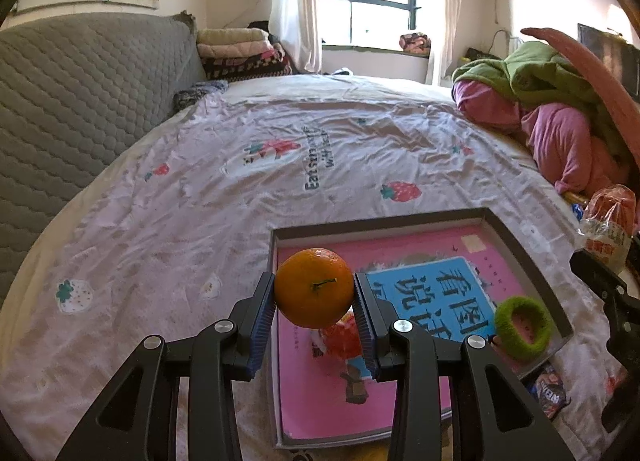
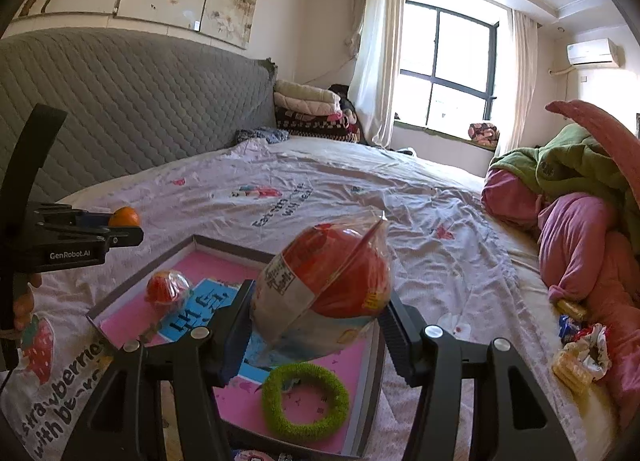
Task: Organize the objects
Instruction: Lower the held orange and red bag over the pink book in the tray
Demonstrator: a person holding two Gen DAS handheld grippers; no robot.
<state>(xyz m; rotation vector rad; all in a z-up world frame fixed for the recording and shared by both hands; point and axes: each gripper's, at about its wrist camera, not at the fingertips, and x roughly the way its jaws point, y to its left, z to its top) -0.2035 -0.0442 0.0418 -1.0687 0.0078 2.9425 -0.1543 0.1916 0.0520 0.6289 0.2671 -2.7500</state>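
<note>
One orange [image 1: 314, 287]. Two red snack packets in clear wrap: one large [image 2: 320, 285], one small [image 2: 167, 287] at the frame's left in the right wrist view. One green fuzzy ring [image 2: 305, 401]. One shallow grey box [image 1: 532, 261]. One pink picture book [image 1: 320, 401] inside it. Two tools: left [image 1: 314, 315], right [image 2: 316, 335].

Left gripper [image 1: 315, 301] clamping an orange [image 1: 314, 287] above a shallow tray [image 1: 532, 261] on a bed.
The tray holds a pink book [image 1: 400, 257] and a fuzzy green ring [image 1: 522, 327]; a strawberry-print sheet [image 1: 200, 189] covers the bed.
</note>
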